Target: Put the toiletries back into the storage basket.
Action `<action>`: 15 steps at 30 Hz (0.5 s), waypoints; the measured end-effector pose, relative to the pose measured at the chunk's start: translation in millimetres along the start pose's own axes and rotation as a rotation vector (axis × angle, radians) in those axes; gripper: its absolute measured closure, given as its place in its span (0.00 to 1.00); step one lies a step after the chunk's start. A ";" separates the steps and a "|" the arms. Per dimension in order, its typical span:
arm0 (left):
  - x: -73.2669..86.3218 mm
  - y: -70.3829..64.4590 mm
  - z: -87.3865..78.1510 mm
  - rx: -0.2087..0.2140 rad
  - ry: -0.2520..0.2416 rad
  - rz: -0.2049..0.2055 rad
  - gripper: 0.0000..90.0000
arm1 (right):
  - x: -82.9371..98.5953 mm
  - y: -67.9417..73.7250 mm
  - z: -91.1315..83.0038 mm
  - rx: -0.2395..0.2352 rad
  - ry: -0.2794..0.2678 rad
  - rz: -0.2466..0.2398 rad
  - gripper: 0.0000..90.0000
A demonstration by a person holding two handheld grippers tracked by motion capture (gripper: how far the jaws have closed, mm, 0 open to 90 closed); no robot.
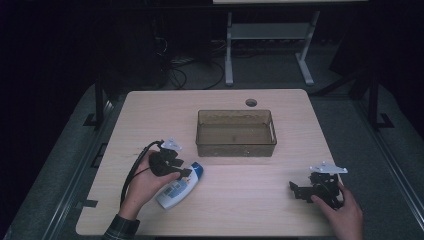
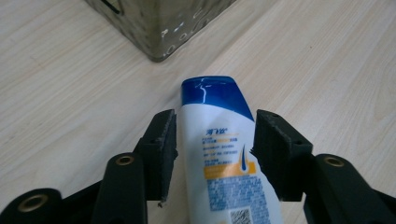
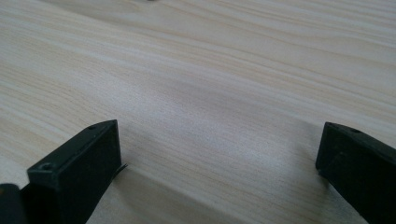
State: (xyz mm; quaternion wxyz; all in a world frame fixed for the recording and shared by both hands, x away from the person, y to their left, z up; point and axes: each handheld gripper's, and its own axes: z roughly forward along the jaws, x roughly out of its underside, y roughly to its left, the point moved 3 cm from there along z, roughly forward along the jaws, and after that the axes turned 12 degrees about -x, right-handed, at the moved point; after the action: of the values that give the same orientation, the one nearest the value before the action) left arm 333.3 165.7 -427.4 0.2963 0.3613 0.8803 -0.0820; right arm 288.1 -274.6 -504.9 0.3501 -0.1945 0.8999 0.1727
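Straddling shampoo bottle, left claw narrow | bin ahead | right claw wide

The left tool straddled a white shampoo bottle, jaws close against its sides. Its blue cap pointed toward twelve o'clock. A translucent container's corner stood at eleven o'clock on the wooden surface.

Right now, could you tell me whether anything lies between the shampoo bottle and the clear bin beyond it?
Nothing visible does. The left gripper has its jaws on either side of the shampoo bottle, and bare table runs from the bottle's blue cap to the near corner of the clear bin.
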 end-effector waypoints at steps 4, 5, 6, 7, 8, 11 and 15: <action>-2.8 -4.4 6.9 -0.003 0.013 0.000 0.47 | 0.0 0.0 0.0 0.000 0.000 0.000 0.00; -3.3 -5.1 8.5 -0.002 0.015 0.002 0.45 | 0.0 0.0 0.0 0.000 0.000 0.000 0.00; -4.0 -6.3 10.8 -0.004 0.021 0.003 0.45 | 0.0 0.0 0.0 0.000 0.000 0.000 0.00; -4.5 -7.4 12.4 -0.004 0.027 0.005 0.44 | 0.0 0.0 0.0 0.000 0.000 0.000 0.00; -4.9 -7.8 13.6 -0.003 0.032 0.013 0.44 | 0.0 0.0 0.0 0.000 0.000 0.000 0.00; -5.4 -11.2 20.1 -0.002 0.047 0.013 0.43 | 0.0 0.0 0.0 0.000 0.000 0.000 0.00; -4.9 -12.6 27.8 -0.019 0.073 0.022 0.42 | 0.0 0.0 0.0 0.000 0.000 0.000 0.00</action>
State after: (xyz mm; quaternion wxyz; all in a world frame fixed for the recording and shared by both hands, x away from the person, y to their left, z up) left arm 340.2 143.7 -448.0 0.2682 0.3710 0.8872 -0.0571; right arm 288.1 -274.6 -504.9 0.3501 -0.1943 0.8999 0.1728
